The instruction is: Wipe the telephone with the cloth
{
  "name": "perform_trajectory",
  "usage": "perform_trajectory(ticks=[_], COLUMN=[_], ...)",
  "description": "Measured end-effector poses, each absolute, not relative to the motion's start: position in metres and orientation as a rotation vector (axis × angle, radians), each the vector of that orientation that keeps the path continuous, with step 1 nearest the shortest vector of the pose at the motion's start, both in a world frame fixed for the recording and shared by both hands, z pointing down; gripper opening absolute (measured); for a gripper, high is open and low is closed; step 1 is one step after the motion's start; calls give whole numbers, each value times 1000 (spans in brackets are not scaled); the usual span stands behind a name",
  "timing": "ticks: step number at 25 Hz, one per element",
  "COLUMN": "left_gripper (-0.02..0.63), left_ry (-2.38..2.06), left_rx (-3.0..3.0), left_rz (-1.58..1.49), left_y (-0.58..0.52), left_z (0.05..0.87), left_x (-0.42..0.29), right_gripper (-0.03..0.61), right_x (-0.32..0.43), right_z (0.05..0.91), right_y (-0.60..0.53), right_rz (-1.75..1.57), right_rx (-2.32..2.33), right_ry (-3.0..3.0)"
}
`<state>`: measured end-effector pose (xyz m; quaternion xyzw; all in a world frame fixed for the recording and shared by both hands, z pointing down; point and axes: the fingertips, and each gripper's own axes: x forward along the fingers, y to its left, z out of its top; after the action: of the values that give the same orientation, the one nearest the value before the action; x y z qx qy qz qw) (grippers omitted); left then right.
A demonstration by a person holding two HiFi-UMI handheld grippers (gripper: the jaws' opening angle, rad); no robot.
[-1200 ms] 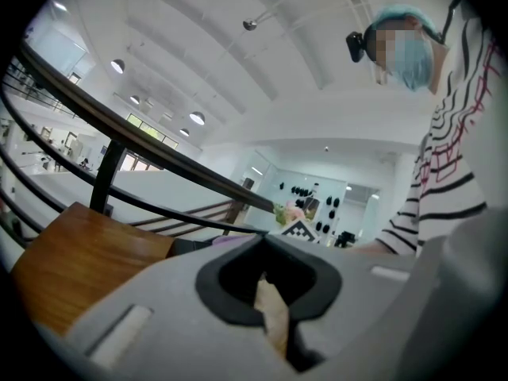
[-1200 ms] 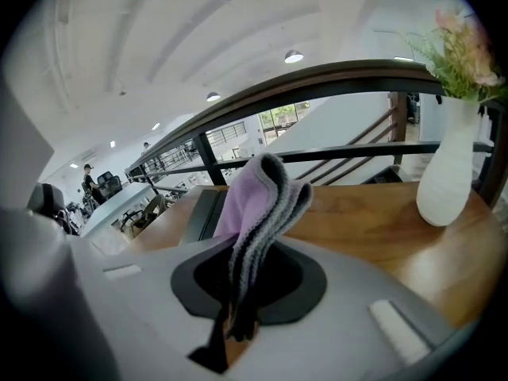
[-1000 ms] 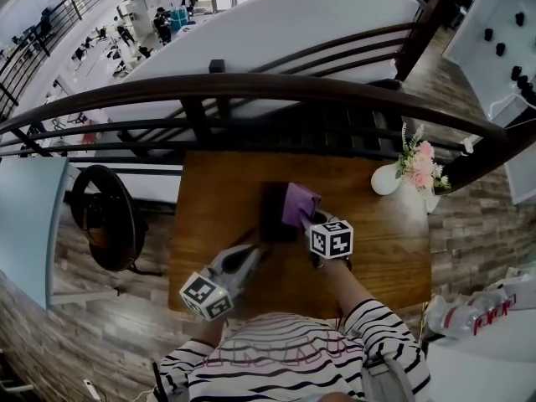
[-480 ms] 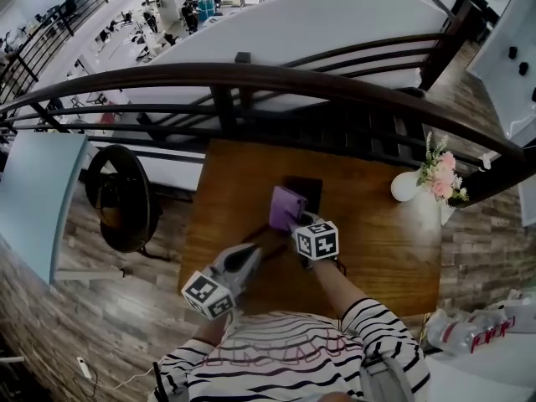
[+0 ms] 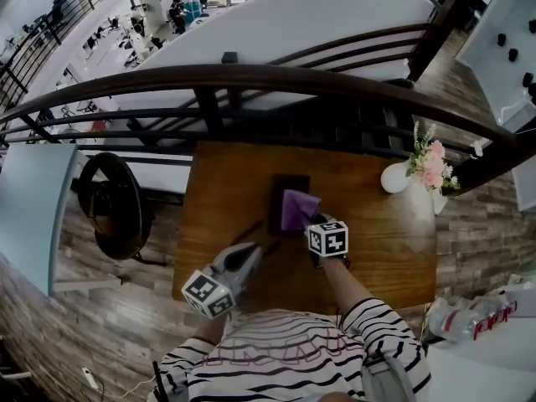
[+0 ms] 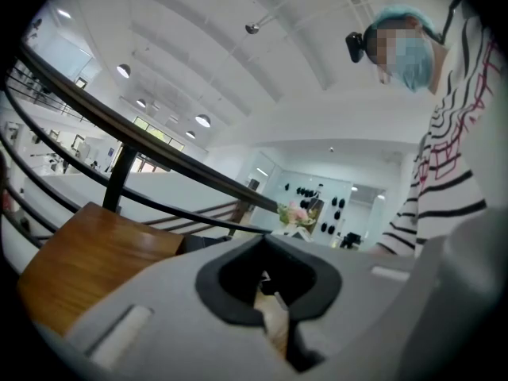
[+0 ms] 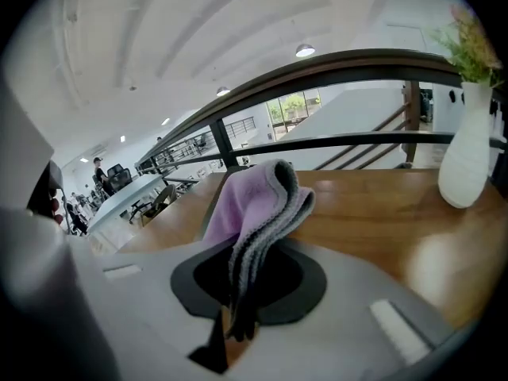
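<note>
The right gripper (image 7: 240,312) has its two grey fingers clenched on the cloth (image 7: 254,201). The cloth is soft and fuzzy, purple on one side and grey along its folded edges. It sticks up out of the fingers and flops forward in a rounded hump. Just past the fingertips it lies over the telephone (image 5: 278,193), a flat, dark rectangle on the smooth brown wooden table (image 5: 226,191).

The left gripper (image 6: 274,324) has its fingers pressed together with nothing between them. Only a thin slit shows the wood under them. Its tip is near the telephone.

Off to the right of the right fingers stands a shiny white vase (image 7: 468,149) with a round belly.
</note>
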<state>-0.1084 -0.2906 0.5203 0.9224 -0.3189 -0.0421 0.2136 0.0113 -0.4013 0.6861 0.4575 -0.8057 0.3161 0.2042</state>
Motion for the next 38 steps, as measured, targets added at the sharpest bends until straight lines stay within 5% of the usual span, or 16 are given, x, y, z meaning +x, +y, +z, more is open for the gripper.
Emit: perform_trajectory(ticks=[13, 29, 38], left_gripper=[2, 2, 2], left_ry=[-750, -887, -882], left_rx=[2609, 2573, 2562], left_rz=[-98, -109, -96], left_y=[-293, -276, -272], left_z=[520, 518, 525], left_x=[-69, -118, -120], right_gripper=[37, 36, 37], right_x=[74, -77, -49], right_z=[686, 662, 702], right_y=[-387, -358, -356], right_rz=[900, 883, 892], right_rx=[1415, 1068, 1150], right_ry=[-2165, -2439, -2297])
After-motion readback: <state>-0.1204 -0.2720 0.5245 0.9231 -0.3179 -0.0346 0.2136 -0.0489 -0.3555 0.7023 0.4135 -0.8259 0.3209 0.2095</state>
